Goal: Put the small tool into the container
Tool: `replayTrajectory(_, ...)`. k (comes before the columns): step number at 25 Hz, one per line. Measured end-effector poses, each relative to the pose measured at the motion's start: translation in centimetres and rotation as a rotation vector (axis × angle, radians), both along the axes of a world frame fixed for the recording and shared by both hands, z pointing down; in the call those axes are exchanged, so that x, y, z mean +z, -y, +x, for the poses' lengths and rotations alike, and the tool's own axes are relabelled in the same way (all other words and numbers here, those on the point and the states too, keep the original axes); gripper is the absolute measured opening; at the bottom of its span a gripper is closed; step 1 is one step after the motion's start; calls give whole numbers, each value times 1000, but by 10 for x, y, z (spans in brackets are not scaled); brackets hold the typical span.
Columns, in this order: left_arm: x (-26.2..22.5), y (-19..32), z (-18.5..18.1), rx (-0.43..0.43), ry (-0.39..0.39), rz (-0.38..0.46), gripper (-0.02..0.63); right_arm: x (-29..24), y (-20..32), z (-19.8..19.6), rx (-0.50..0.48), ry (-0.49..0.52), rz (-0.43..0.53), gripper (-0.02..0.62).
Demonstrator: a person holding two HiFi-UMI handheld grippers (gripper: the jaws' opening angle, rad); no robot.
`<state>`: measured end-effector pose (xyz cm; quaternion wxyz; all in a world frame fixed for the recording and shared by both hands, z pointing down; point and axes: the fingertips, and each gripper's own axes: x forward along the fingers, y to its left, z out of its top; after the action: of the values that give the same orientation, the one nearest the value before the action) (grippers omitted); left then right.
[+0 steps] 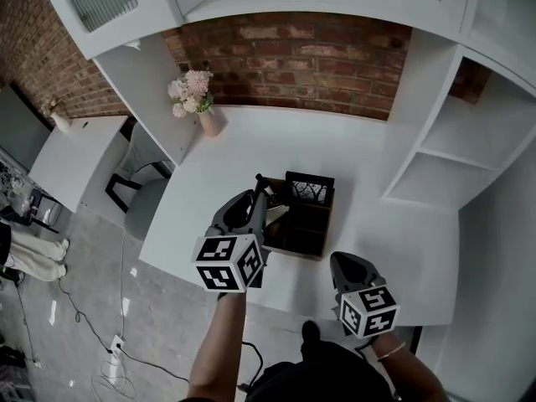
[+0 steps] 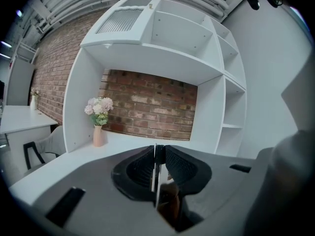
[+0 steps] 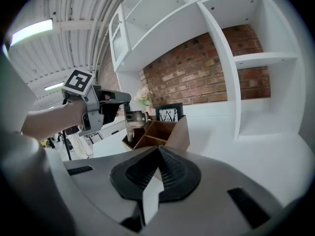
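Gleaming flat metal tool [image 3: 129, 118], clamped edge-on in left tongs [image 2: 158, 151].

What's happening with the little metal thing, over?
Left tool shut on thin metal piece, hanging over wooden container. Right tool shut, empty, off to the side. Nothing seen blocking.

A pink vase [image 1: 210, 124] of pale flowers [image 1: 191, 90] stands at the far left corner of the white table [image 1: 251, 153], against a red brick wall [image 1: 293, 53]. White open shelves [image 1: 469, 145] rise at the right. Left of the table, a grey chair [image 1: 149, 199] sits beside a second white table [image 1: 71, 157]. Cables [image 1: 92, 325] trail across the grey floor [image 1: 75, 275].
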<state>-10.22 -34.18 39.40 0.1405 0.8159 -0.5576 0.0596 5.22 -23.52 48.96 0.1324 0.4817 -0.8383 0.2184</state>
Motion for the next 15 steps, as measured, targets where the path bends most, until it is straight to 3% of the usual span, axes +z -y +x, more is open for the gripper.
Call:
replayTrajectory(7, 22, -6, -2, 1, 5, -51, 75, 6, -3, 1, -1, -9, -13, 4)
replayTrajectory(15, 29, -4, -10, -20, -44, -70, 75, 8, -7, 1, 0, -3, -19, 3)
